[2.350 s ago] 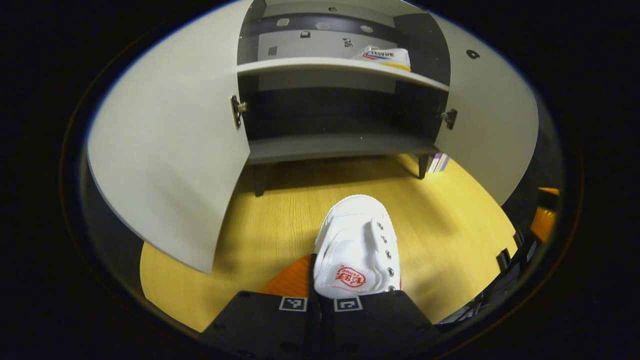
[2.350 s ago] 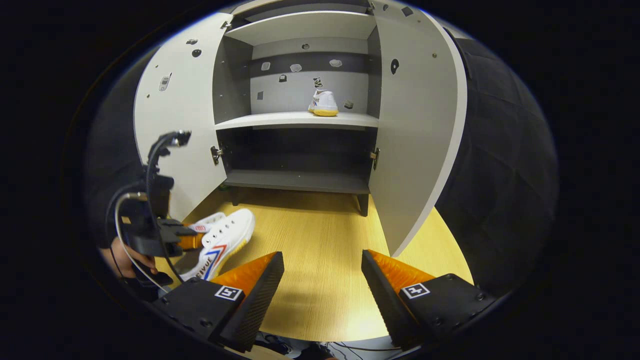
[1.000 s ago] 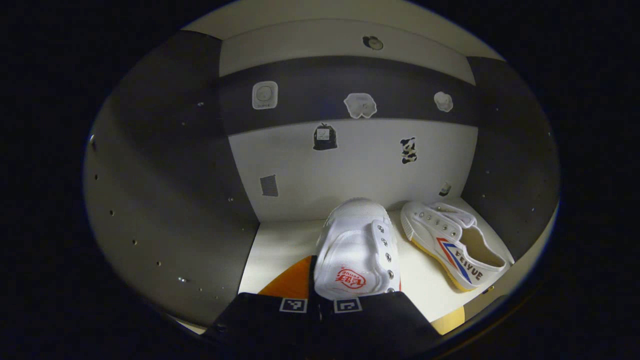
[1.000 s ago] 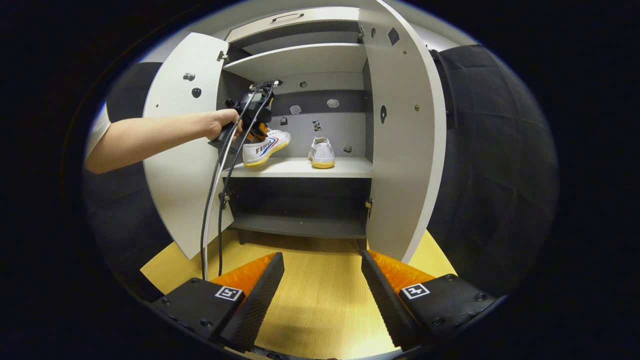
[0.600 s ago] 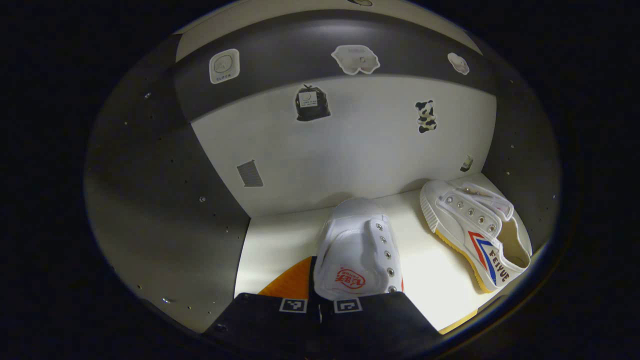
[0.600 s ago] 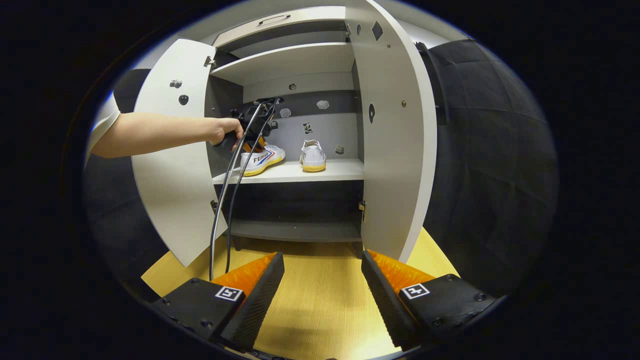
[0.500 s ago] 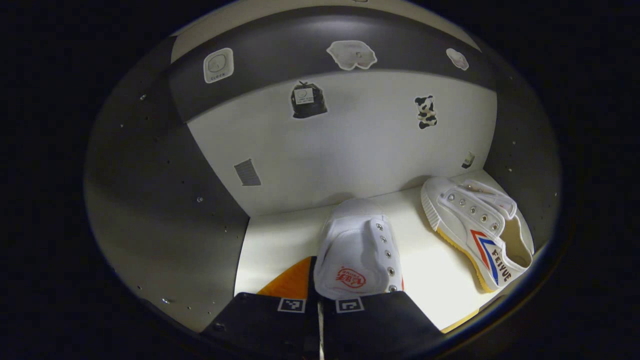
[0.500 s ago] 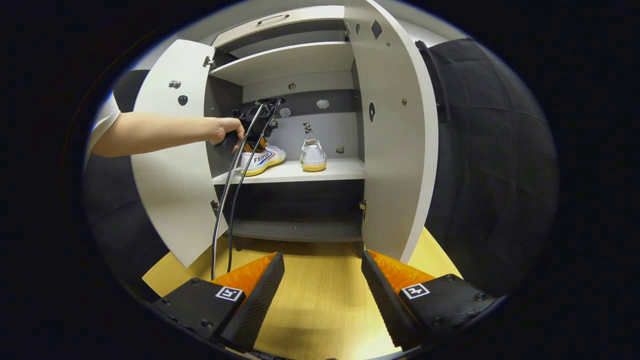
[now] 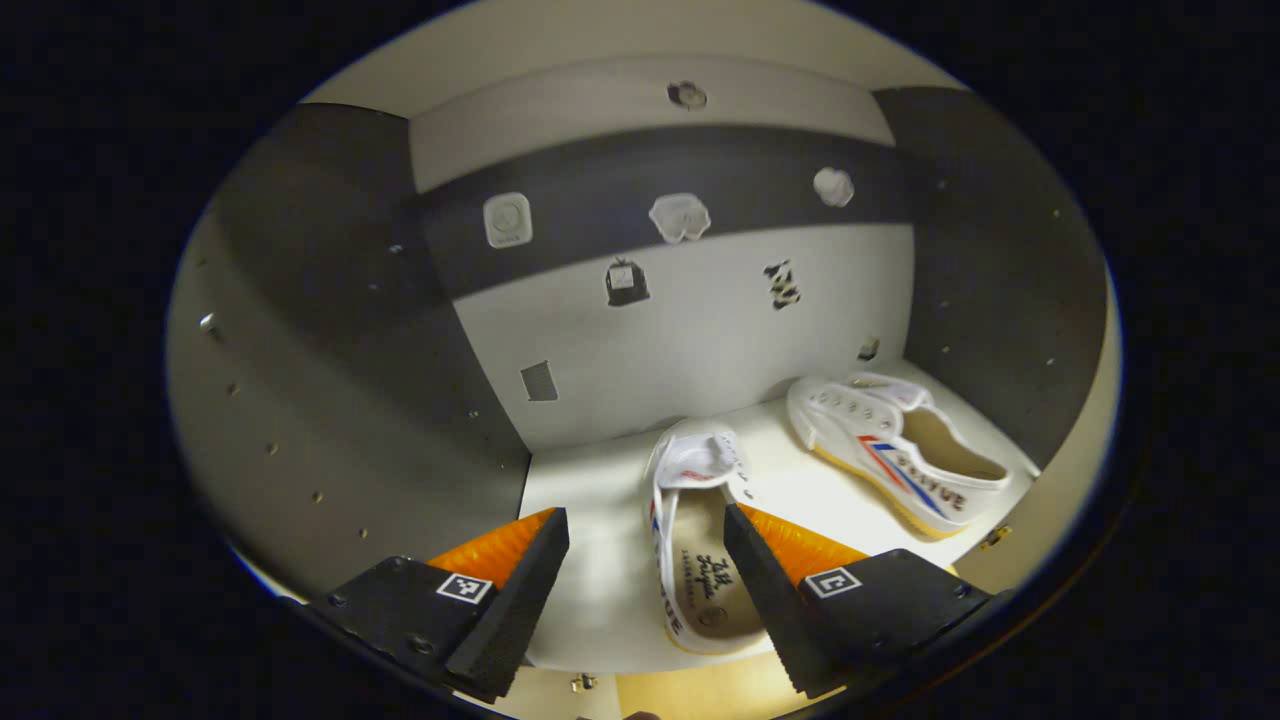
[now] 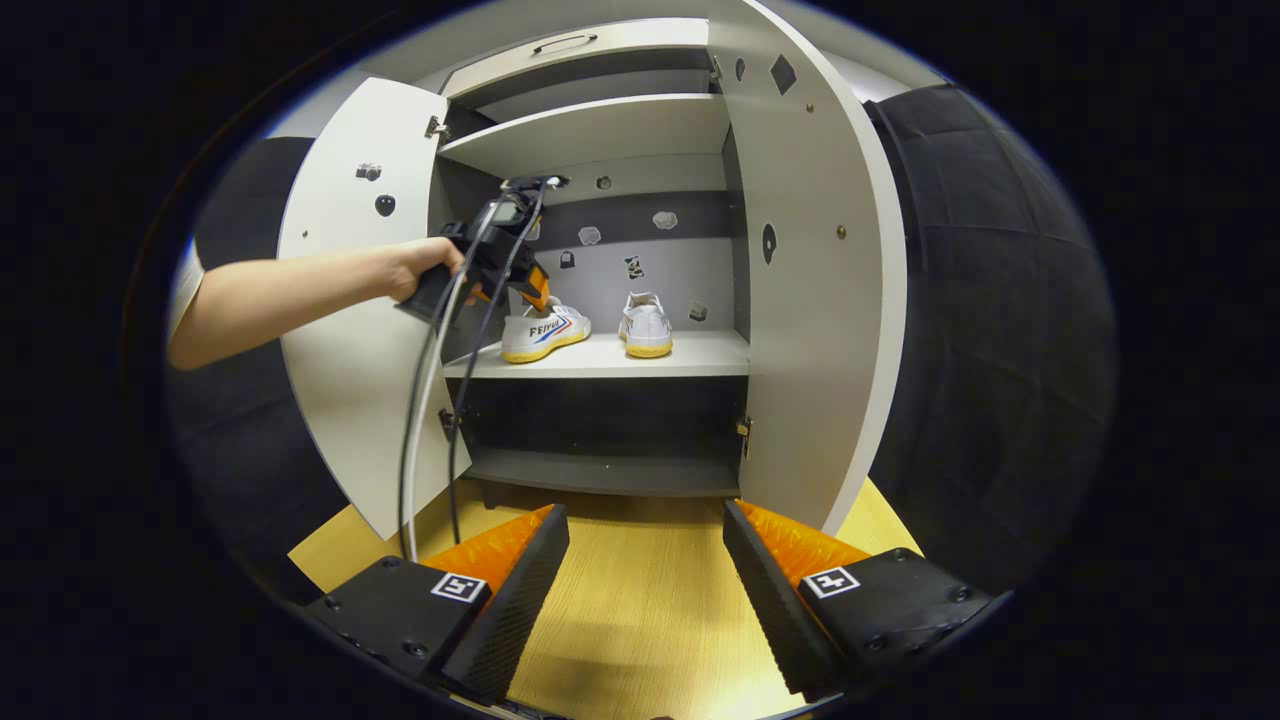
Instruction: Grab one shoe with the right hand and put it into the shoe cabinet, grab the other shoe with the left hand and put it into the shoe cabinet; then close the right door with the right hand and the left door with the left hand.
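The left gripper (image 9: 645, 520) is standing with its fingers spread wide and gripping nothing. Between them, on the middle shelf (image 9: 590, 480) of the shoe cabinet, the nearer white canvas sneaker (image 9: 695, 545) is lying with its heel toward the shelf's front edge and its toe toward the back panel; the right-hand finger (image 9: 770, 570) is crossing in front of the sneaker's side, though whether it is touching the canvas cannot be told. The second white sneaker (image 9: 900, 455) — red and blue stripes on its side — is sitting at the shelf's right end, close to the cabinet's right wall, well apart from the first.

The right gripper (image 10: 645, 520) is likewise wide open and empty, hovering over the yellow wooden floor (image 10: 640, 600) in front of the cabinet. From there, the person's hand (image 10: 420, 268) is holding the left gripper at the left front edge of the middle shelf, just above the striped sneaker's heel, with cables (image 10: 425, 400) hanging down from it. Both sneakers are resting side by side on that shelf. The left door (image 10: 355, 330) and the right door (image 10: 815, 300) are both swung fully open.
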### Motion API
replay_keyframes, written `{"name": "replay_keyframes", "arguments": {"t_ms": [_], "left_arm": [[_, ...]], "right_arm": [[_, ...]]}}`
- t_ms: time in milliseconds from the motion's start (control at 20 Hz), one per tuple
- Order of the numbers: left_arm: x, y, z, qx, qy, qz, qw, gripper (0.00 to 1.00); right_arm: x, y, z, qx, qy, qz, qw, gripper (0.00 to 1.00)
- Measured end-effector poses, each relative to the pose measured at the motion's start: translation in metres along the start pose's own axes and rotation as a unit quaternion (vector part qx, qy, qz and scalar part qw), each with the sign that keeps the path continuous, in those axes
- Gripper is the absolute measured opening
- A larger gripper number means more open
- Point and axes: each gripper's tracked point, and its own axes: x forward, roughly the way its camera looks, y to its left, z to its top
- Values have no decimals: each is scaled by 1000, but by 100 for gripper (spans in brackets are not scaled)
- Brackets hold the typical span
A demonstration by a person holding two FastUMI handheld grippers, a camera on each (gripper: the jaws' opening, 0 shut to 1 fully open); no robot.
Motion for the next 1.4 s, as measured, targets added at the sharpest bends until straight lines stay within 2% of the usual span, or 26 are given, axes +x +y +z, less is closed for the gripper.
{"name": "replay_keyframes", "arguments": {"t_ms": [250, 450, 550, 700, 850, 1000, 1250, 1400], "left_arm": [[-126, -24, -3, -8, -139, -24, 990, 97], [-212, -37, -44, -67, -162, -45, 983, 97], [-243, -37, -65, -65, -179, -42, 981, 97], [-269, -40, -106, -47, -204, -39, 977, 97], [-284, -41, -153, -44, -197, -29, 979, 97], [-296, -45, -185, -16, -181, -35, 983, 97], [-310, -56, -197, -22, -184, -81, 979, 97], [-309, -61, -200, -17, -184, -100, 978, 97]], "right_arm": [[-7, 8, 10, -8, -9, 4, 1000, 99], [-12, 15, 10, 3, -3, 3, 1000, 99], [-13, 18, 12, -2, -6, 0, 1000, 98], [-15, 24, 11, 5, -5, -5, 1000, 99], [-17, 24, 10, 22, -5, -18, 1000, 99], [-23, 10, 16, 26, -11, -49, 998, 99], [-48, -21, 45, 33, -43, -90, 994, 99], [-67, -54, 77, 44, -68, -126, 989, 99]]}}
